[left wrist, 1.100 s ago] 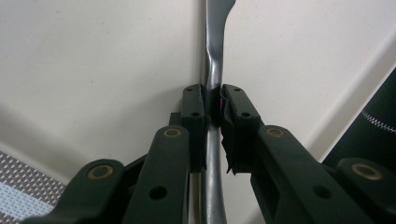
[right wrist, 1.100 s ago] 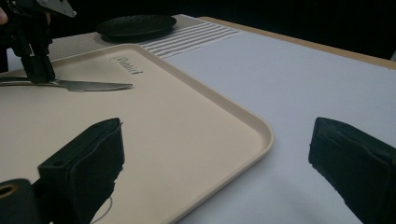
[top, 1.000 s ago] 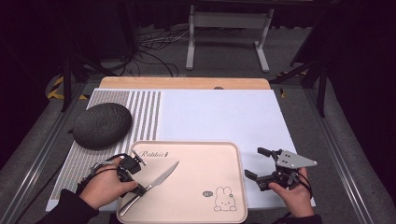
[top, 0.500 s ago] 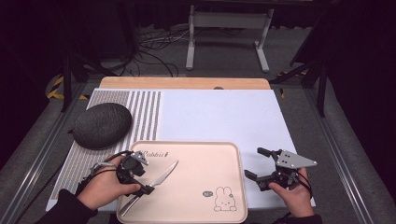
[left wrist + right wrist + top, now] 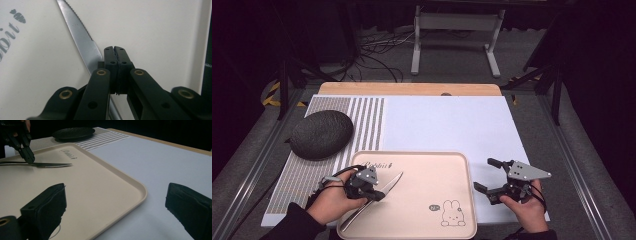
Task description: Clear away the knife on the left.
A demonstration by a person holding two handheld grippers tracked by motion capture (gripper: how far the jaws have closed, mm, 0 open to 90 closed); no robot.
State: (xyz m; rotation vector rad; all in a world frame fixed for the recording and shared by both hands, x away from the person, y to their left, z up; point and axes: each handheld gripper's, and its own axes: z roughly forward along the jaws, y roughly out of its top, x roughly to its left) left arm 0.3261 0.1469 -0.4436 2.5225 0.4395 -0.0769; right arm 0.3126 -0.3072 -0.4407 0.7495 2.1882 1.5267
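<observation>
Pinching the knife at its neck, the left gripper keeps the blade flat over the tray for control; the right gripper waits spread wide beside it.

Wide-open right tool over beige tray's corner, knife farther off.

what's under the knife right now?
The knife lies over the beige tray, blade toward the printed lettering. The left gripper, jaws closed, covers part of it, so whether the knife touches the tray there is hidden.
</observation>
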